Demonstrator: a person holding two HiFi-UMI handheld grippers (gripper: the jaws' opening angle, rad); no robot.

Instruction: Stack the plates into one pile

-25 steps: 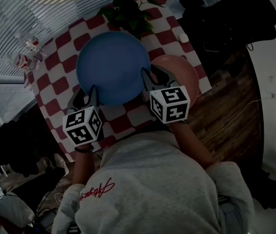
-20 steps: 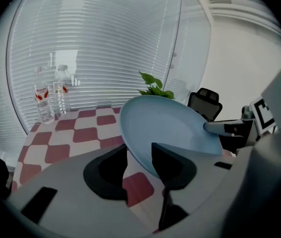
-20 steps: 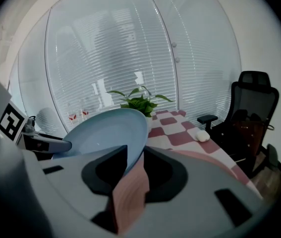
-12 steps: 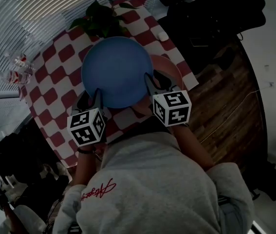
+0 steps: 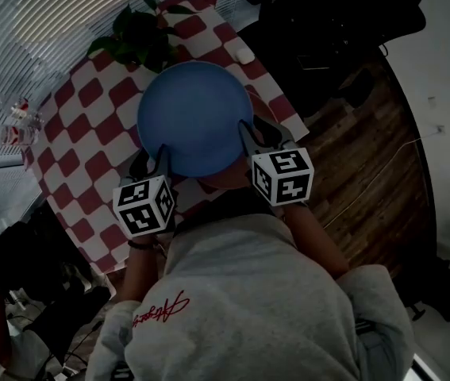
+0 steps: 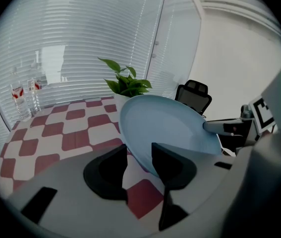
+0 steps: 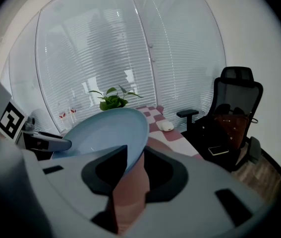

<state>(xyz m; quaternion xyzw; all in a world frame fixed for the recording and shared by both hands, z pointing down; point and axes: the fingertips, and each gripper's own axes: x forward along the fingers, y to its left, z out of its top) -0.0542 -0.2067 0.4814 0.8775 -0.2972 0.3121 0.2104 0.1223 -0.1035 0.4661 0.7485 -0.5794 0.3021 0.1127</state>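
Note:
A large blue plate [image 5: 197, 117] hangs above the right end of the checked table [image 5: 82, 133], held by both grippers. My left gripper [image 5: 151, 160] is shut on its near-left rim, and my right gripper [image 5: 258, 133] is shut on its near-right rim. In the left gripper view the blue plate [image 6: 165, 128] tilts up from my left gripper [image 6: 138, 162]. In the right gripper view its rim [image 7: 105, 133] runs between the jaws of my right gripper [image 7: 135, 165]. A pink plate [image 7: 130, 192] lies underneath; from the head view only a sliver of the pink plate [image 5: 263, 105] shows.
A potted plant [image 5: 137, 34] stands at the table's far edge. Bottles [image 5: 18, 129] stand at the far left corner and a small white object [image 5: 243, 54] lies near the right edge. A black office chair [image 7: 234, 113] stands on the wooden floor [image 5: 351, 173] to the right.
Both grippers have carried the blue plate to the right across the table. It now covers nearly all of the pink plate, which earlier showed beside it.

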